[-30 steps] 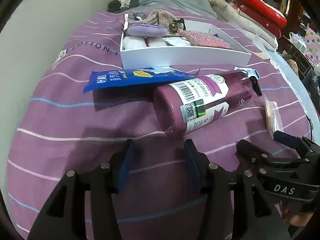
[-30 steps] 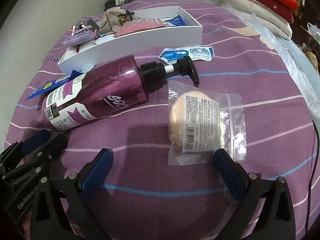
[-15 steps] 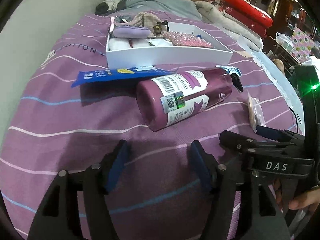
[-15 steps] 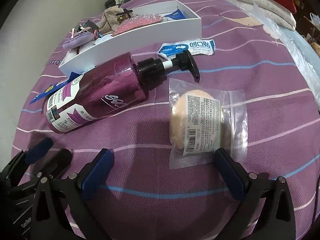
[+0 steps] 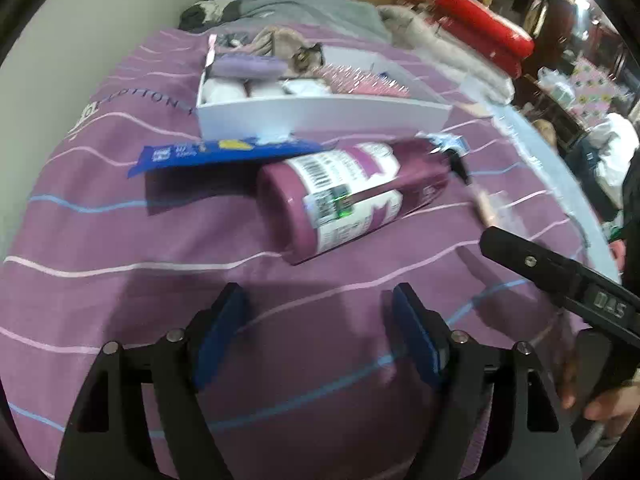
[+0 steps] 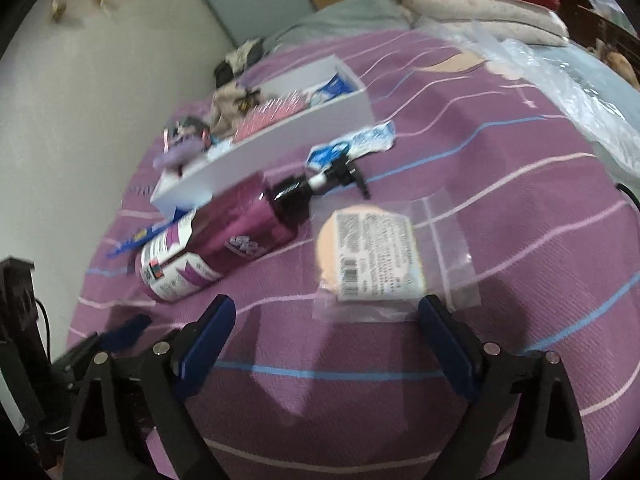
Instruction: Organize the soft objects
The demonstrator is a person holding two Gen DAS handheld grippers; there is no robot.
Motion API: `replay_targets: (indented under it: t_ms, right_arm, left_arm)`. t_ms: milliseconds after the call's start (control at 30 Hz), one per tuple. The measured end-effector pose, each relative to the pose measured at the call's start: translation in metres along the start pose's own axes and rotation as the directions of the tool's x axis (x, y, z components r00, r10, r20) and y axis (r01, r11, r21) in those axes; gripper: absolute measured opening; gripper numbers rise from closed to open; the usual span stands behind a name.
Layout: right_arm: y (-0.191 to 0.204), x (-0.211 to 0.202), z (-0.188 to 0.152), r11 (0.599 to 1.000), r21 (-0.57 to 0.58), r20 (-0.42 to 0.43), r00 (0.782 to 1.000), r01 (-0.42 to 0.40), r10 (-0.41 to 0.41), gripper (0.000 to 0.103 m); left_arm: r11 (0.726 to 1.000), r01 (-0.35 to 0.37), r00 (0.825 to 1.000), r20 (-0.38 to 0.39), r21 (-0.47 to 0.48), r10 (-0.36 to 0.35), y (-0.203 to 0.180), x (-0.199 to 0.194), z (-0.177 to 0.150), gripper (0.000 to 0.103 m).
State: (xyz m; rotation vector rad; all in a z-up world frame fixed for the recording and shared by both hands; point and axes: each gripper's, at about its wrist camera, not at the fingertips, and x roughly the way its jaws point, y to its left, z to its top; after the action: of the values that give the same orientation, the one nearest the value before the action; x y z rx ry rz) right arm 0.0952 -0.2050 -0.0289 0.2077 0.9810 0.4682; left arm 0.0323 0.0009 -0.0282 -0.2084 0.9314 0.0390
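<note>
Only from the right wrist: sponge bag's (image 6: 374, 256) label.

Left tongs (image 5: 318, 330), right tongs (image 6: 326, 338): black frames, blue pads, silver screws; white "DAS" marking; bare fingers.

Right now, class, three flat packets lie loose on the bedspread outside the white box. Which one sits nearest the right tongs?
The clear bag holding the peach sponge, just ahead of the open right tongs. The blue packet and the blue-and-white sachet lie farther back, beside the white box.

Purple striped bedspread (image 5: 120, 248), red folded quilts (image 5: 486, 34) at far edge, pale wall (image 6: 100, 80)
</note>
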Motion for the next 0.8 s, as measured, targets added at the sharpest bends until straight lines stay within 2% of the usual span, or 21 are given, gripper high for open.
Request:
replay_targets:
  t_ms: [133,200,233,333,500,633,700,800]
  right_arm:
    - [-0.006,-0.009,0.002,0.999,0.040,0.051,0.999,0.012,-0.014,0.089]
    - [-0.007,-0.010,0.005,0.999,0.046,0.063,0.998,0.020,-0.022,0.083]
    - [-0.007,-0.012,0.007,0.999,0.048,0.071,0.997,0.018,-0.021,0.083]
    - [-0.007,-0.019,0.016,1.000,0.021,0.097,0.995,0.011,-0.013,0.083]
    - [-0.013,-0.003,0.036,0.996,-0.052,0.013,0.997,0.072,-0.071,0.083]
    - [-0.023,0.020,0.028,0.997,-0.052,-0.074,0.995,0.061,-0.065,0.083]
    - [-0.019,0.023,0.023,0.994,-0.082,-0.073,0.994,0.072,-0.078,0.087]
    - [-0.016,0.031,0.023,0.994,-0.101,-0.113,0.993,0.032,-0.044,0.103]
  left_arm:
    - [0.995,0.088,0.996,0.025,0.045,-0.089,-0.012,-0.011,0.006,0.062]
    - [0.990,0.121,0.992,0.015,0.066,-0.122,-0.020,-0.012,0.010,0.062]
    - [0.989,0.130,0.991,0.006,0.066,-0.131,-0.022,-0.010,0.011,0.061]
    - [0.993,0.100,0.994,-0.051,0.056,-0.097,-0.021,0.009,0.009,0.061]
    - [0.994,0.081,0.995,-0.059,0.071,-0.077,-0.024,0.016,0.005,0.062]
    - [0.994,0.068,0.996,-0.060,0.085,-0.063,-0.027,0.016,0.004,0.062]
    - [0.994,0.067,0.996,-0.062,0.086,-0.061,-0.027,0.016,0.004,0.062]
    - [0.994,0.066,0.996,-0.064,0.088,-0.060,-0.026,0.019,0.005,0.062]
